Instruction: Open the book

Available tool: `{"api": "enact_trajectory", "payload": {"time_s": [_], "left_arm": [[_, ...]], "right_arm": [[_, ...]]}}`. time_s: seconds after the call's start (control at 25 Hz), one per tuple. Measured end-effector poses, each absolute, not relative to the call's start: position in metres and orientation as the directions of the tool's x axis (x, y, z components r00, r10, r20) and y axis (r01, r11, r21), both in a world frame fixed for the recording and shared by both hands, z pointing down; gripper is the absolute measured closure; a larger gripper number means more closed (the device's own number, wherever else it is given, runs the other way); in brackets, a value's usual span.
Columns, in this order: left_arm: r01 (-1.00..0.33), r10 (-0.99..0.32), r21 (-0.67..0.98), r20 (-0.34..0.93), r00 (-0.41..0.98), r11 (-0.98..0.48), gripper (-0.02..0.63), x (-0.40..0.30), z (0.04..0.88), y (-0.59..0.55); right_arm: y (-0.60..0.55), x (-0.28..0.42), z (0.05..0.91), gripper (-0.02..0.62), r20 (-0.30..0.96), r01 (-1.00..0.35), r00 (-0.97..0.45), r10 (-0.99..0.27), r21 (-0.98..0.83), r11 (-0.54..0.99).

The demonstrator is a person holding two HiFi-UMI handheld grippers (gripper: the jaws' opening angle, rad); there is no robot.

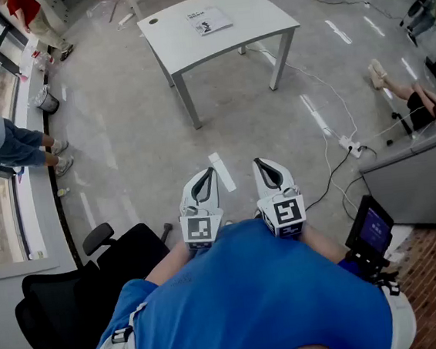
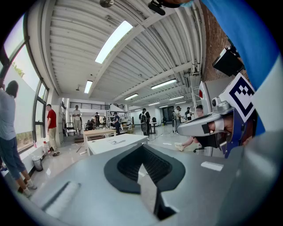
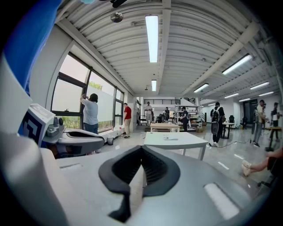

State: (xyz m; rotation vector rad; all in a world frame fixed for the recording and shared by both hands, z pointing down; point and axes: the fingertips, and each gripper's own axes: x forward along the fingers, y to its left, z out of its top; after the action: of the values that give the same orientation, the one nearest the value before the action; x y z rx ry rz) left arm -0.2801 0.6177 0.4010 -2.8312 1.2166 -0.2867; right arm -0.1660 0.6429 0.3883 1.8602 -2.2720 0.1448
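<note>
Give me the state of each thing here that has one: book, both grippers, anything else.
Thin white book on the white table: closed, lying flat.
Grey left gripper: shut, empty.
Grey right gripper: shut, empty.
Small black screen: lit.

No words or numbers can be read. The book (image 1: 209, 20) on the worktop (image 1: 181, 46) has dark print, too small to make out. The cube (image 1: 199, 230) on the left tongs (image 1: 207, 177) and the cube (image 1: 287, 211) on the right tongs (image 1: 264, 168) bear only black-and-white squares. The screen (image 1: 373, 229) glows purple, illegible.
</note>
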Motion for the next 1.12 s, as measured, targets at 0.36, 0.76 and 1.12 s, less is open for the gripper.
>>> {"api": "enact_trajectory", "payload": {"time_s": [0.36,0.76,1.12], "left_arm": [[-0.709,-0.709,-0.071,0.156,0.687,-0.702,0.600,-0.289,0.409,0.612],[-0.708,-0.710,-0.083,0.167,0.684,-0.701,0.600,-0.254,0.416,0.582],[-0.713,-0.719,-0.101,0.141,0.680,-0.694,0.600,-0.153,0.406,0.506]], "right_arm": [[0.635,-0.177,0.393,0.592,0.212,-0.979,-0.175,-0.961,0.065,0.192],[0.605,-0.142,0.401,0.592,0.218,-0.980,-0.178,-0.960,0.051,0.193],[0.529,-0.049,0.393,0.592,0.184,-0.971,-0.222,-0.958,0.049,0.235]]}}
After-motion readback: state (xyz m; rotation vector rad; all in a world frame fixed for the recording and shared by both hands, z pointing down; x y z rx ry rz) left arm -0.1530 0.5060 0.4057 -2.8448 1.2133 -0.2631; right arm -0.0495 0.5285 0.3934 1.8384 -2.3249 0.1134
